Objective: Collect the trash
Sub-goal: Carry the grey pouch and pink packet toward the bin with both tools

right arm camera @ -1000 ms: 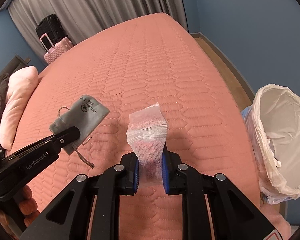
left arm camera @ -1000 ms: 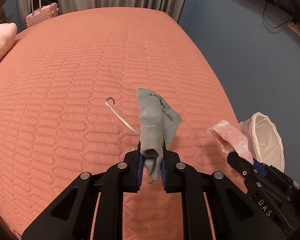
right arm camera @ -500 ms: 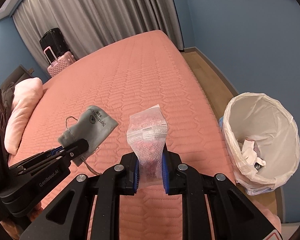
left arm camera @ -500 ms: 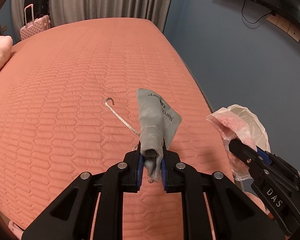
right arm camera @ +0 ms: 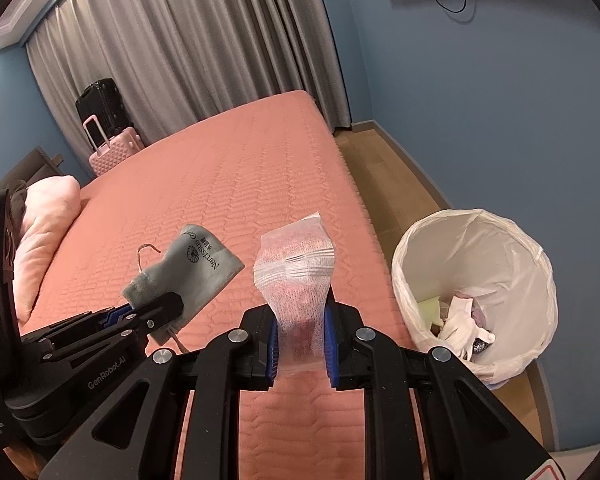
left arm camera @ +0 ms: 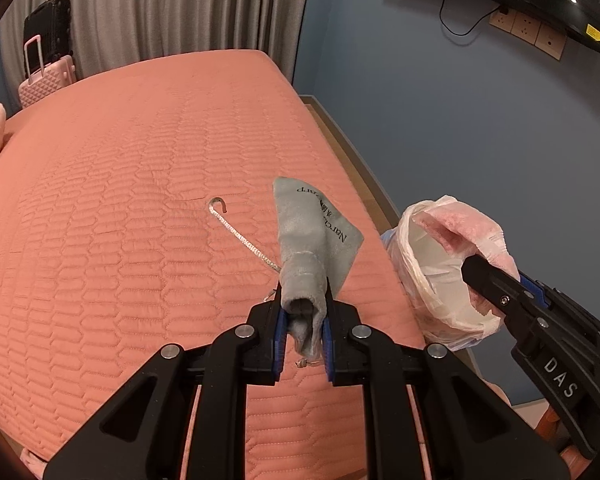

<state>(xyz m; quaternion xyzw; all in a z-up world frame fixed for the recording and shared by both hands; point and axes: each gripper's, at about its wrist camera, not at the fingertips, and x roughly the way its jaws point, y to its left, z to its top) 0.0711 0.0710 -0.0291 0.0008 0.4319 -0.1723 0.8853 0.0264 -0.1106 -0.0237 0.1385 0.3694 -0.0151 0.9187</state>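
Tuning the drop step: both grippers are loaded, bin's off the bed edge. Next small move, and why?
Probably carry the right gripper rightward until the zip bag hangs over the lined trash bin, then release. The bag is clamped over the bed, left of the bin's open mouth. The left gripper can wait, clamped on the grey pouch.

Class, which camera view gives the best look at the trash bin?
The right wrist view: the trash bin shows whole, open-mouthed, with trash inside. In the left wrist view, the bin is partly hidden behind the right gripper and its pink bag.
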